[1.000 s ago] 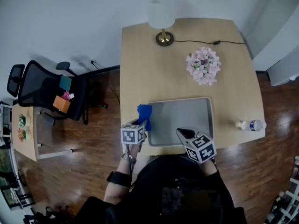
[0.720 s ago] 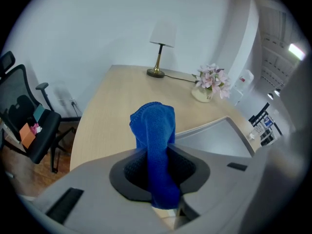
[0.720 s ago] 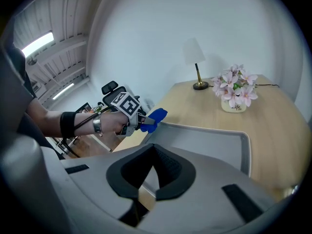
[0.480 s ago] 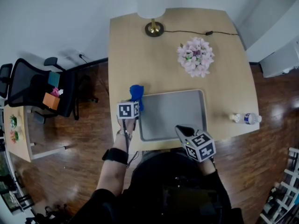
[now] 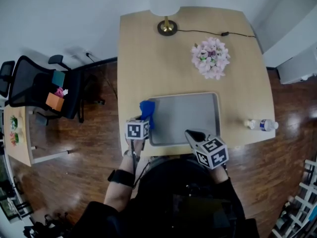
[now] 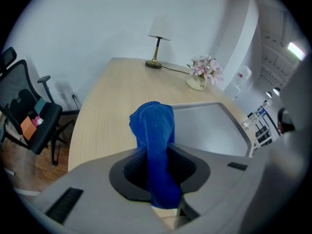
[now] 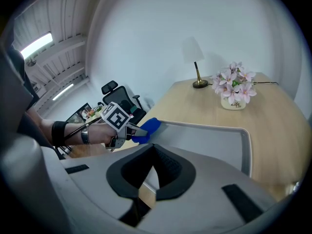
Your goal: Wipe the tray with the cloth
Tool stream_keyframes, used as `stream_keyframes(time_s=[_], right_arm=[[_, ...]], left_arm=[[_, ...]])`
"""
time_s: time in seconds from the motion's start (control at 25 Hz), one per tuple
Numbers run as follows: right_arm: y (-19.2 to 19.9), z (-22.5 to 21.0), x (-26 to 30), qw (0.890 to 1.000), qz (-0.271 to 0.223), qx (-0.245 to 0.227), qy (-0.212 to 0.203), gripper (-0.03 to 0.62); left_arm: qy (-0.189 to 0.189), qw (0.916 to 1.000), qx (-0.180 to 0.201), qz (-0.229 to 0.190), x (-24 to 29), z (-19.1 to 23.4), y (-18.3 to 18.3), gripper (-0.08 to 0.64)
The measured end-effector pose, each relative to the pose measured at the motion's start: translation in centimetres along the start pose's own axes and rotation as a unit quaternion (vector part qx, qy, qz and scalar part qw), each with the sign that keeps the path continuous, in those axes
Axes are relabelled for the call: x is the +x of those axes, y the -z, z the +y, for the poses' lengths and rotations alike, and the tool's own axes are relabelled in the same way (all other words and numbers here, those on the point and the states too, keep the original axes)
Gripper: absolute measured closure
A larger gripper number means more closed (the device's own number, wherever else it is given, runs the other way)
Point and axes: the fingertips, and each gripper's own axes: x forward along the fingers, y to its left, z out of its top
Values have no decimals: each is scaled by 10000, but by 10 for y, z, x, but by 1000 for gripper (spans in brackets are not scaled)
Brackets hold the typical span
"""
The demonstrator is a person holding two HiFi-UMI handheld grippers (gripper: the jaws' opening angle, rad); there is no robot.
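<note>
A blue terry cloth (image 5: 146, 110) is pinched between the jaws of the person's left gripper (image 5: 143, 119) at the left rim of a grey rectangular tray with rounded corners and a raised rim (image 5: 190, 118). In the left gripper view the cloth (image 6: 156, 145) stands up out of the left gripper (image 6: 158, 175) in a folded bunch. Its free end rises in front of the tray's (image 6: 209, 126) far left corner. Whether the fabric touches the tray cannot be told.

The right gripper (image 5: 191, 133) hangs over the tray's near edge and points in across the bare grey surface. Its jaws are pressed together with nothing between them. Its own view looks past the right gripper (image 7: 152, 161) and across the tray (image 7: 204, 140) to the left gripper (image 7: 138, 130) and the cloth (image 7: 149, 126) at the opposite rim.

The tray lies on a light wooden table (image 5: 148, 58). Beyond the tray stand a bunch of pink flowers (image 5: 211, 57) and a brass-footed lamp with a white shade (image 5: 166, 14). A clear plastic bottle (image 5: 262, 125) lies on its side to the tray's right. A black office chair (image 5: 34, 88) stands on the dark wooden floor well to the tray's left.
</note>
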Motion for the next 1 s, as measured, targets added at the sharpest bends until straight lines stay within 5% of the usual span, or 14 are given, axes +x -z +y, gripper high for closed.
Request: stream_keyframes(time_s=[0.52,1.0], right_arm=[[1,27,6,9997,-12,-213,-135,594],[4,44,9,9997,-69,-245,7,594]], left_arm=[[292,9989,-13,363,-34,-32,89,468],[613,9970,201,433,-49,-43,126,468]])
